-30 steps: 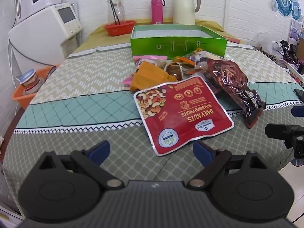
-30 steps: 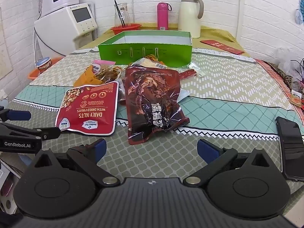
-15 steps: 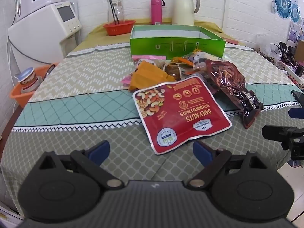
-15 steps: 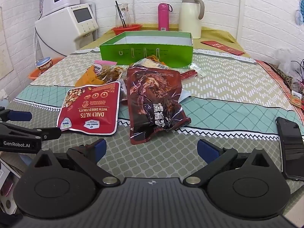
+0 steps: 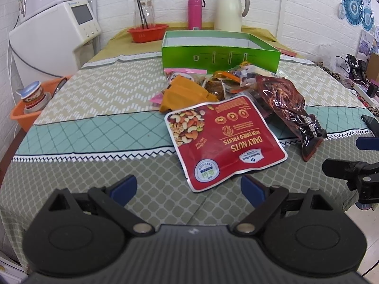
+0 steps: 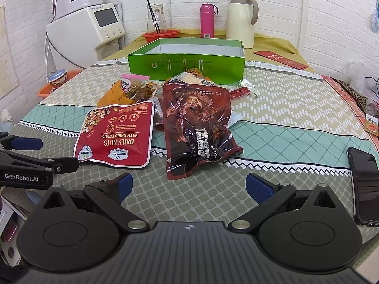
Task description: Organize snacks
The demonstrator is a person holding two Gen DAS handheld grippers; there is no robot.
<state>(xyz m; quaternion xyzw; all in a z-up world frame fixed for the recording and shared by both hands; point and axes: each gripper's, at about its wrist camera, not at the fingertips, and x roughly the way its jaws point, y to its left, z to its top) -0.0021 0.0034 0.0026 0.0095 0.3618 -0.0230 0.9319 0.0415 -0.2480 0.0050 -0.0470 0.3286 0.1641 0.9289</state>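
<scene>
Both fingers of left gripper (image 5: 188,189) and right gripper (image 6: 188,187) spread wide, gripping nothing. Nuts pouch (image 5: 225,139) lies at left's twelve o'clock; dark pouch (image 6: 196,123) at right's twelve.

Pink bottle (image 6: 206,20) beside cream jug (image 6: 241,20); black phone (image 6: 363,184) near table edge.

Home dining corner — patterned tablecloth (image 6: 296,99), thermos jug (image 6: 241,20), pink flask (image 6: 206,20), water dispenser (image 6: 91,30), white brick wall (image 5: 296,4).
</scene>
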